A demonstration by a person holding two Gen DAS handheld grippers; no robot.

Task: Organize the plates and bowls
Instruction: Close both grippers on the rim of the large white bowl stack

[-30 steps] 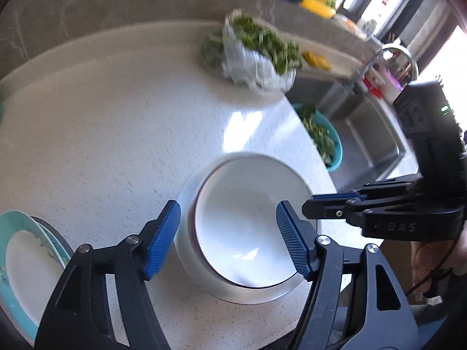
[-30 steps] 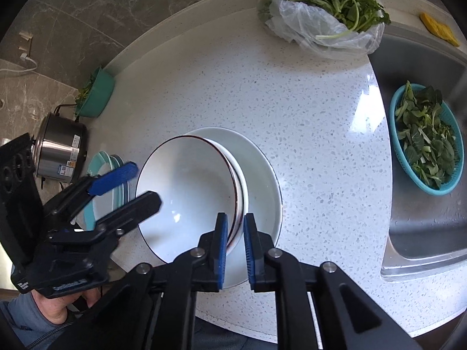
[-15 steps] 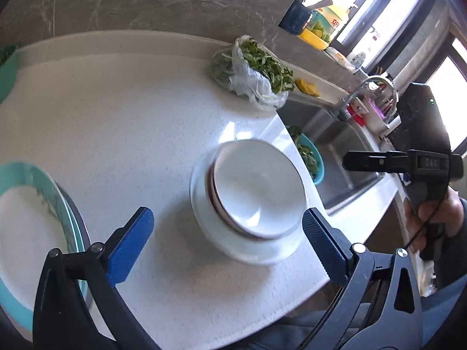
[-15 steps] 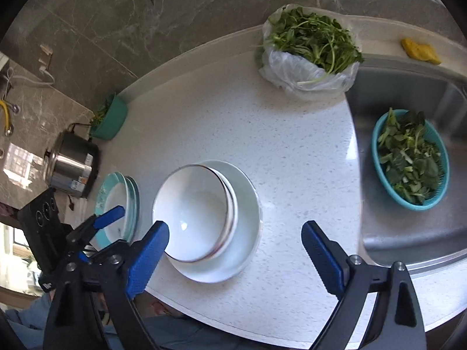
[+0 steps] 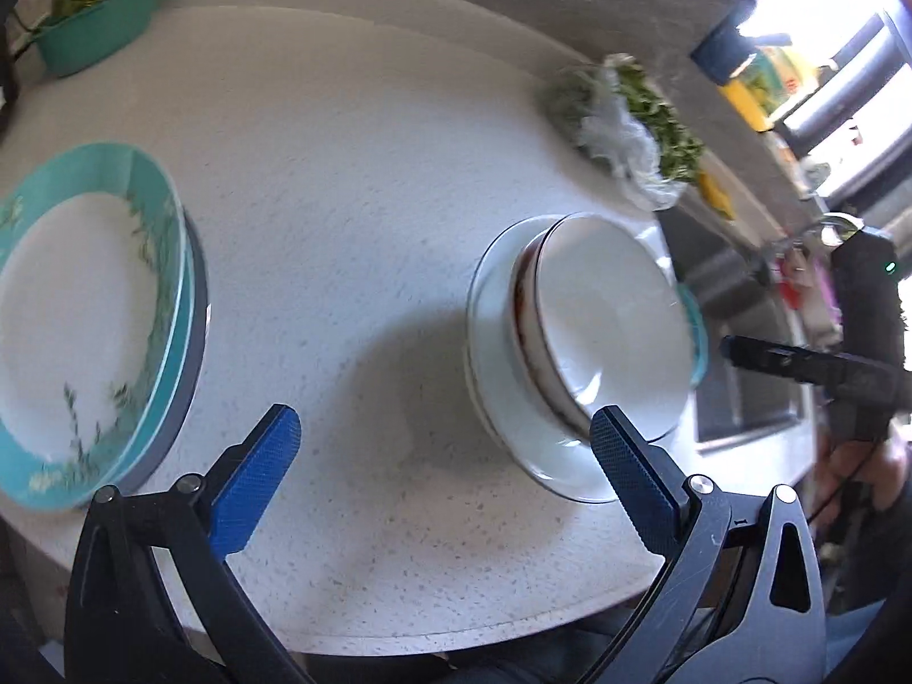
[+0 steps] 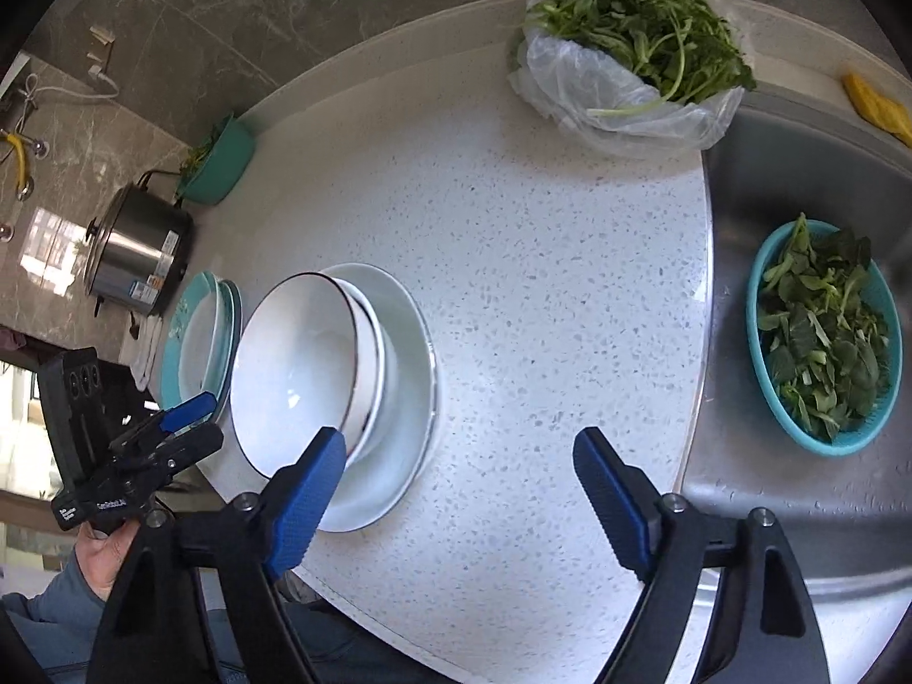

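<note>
The left gripper (image 5: 439, 444) hung over bare white counter (image 5: 353, 262) with its jaws spread wide and nothing between them, while the right gripper (image 6: 459, 467) also stood apart over the counter, its jaws closing with nothing between them, one blue pad just in front of the rim of the white plate (image 6: 407, 399). On that plate sat the stacked white bowls (image 6: 308, 365), and just beside them to the left lay the stack of teal-rimmed plates (image 5: 85, 308). Farther off were a steel pot (image 6: 139, 251), a bag of greens (image 6: 627, 57) by the wall, and a blue basket of leaves (image 6: 821, 336) in the sink (image 6: 798, 159).
</note>
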